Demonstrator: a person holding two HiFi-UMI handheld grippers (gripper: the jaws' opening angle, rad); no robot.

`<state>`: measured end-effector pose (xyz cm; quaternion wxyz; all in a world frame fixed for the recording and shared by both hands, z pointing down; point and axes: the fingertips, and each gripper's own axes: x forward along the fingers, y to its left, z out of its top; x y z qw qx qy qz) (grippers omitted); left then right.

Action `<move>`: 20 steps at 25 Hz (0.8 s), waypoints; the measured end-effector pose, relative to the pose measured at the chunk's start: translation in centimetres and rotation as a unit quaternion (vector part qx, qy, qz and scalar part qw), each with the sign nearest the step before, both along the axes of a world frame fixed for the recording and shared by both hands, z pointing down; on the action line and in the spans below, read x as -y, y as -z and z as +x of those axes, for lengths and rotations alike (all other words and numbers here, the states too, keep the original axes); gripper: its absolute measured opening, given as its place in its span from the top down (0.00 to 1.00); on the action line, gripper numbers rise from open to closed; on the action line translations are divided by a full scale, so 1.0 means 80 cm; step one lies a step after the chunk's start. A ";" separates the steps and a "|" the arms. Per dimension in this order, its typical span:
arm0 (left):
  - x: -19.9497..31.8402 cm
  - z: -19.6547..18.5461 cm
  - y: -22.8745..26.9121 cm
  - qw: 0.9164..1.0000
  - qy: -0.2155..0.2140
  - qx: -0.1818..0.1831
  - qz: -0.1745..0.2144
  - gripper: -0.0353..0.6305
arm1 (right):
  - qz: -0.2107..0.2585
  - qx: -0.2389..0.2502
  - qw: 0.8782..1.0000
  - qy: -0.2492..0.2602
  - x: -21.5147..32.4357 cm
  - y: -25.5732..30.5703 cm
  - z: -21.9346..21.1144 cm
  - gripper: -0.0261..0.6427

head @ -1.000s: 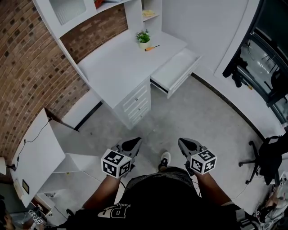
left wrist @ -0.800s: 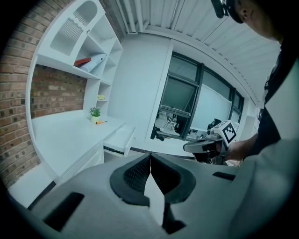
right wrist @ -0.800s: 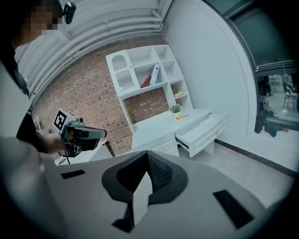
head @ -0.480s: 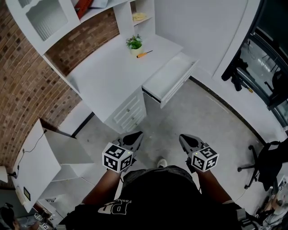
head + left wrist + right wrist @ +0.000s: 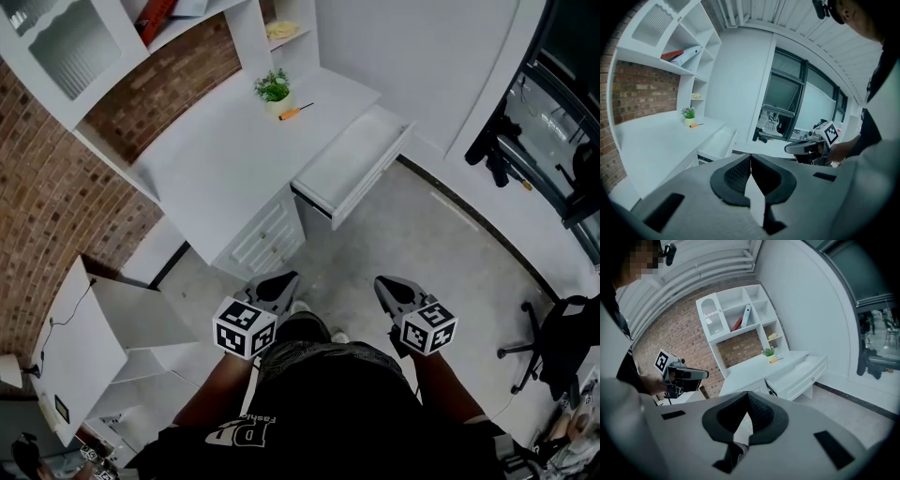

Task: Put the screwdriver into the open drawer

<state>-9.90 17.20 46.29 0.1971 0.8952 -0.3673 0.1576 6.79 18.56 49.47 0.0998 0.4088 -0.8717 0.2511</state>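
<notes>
An orange-handled screwdriver (image 5: 294,112) (image 5: 695,125) (image 5: 776,360) lies at the back of the white desk (image 5: 216,150), beside a small potted plant (image 5: 274,89). The open drawer (image 5: 352,164) (image 5: 717,143) (image 5: 799,373) juts out from the desk's right side and looks empty. My left gripper (image 5: 289,278) (image 5: 751,157) and right gripper (image 5: 382,281) (image 5: 748,394) are held side by side over the floor, well short of the desk. Both are shut with nothing between the pads.
A stack of closed drawers (image 5: 267,234) fronts the desk. White cabinet pieces (image 5: 84,328) stand at the left by the brick wall. An office chair (image 5: 553,337) and dark equipment (image 5: 497,150) are at the right. Shelves (image 5: 155,19) hang above the desk.
The desk and drawer have shifted left and closer in the head view as the person steps toward them. Both grippers keep their pose and stay shut.
</notes>
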 end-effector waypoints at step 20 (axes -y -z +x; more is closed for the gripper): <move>0.254 -0.023 0.008 1.000 -0.017 -0.022 0.006 0.92 | -0.006 -0.043 0.999 -0.003 0.222 0.016 -0.028 0.96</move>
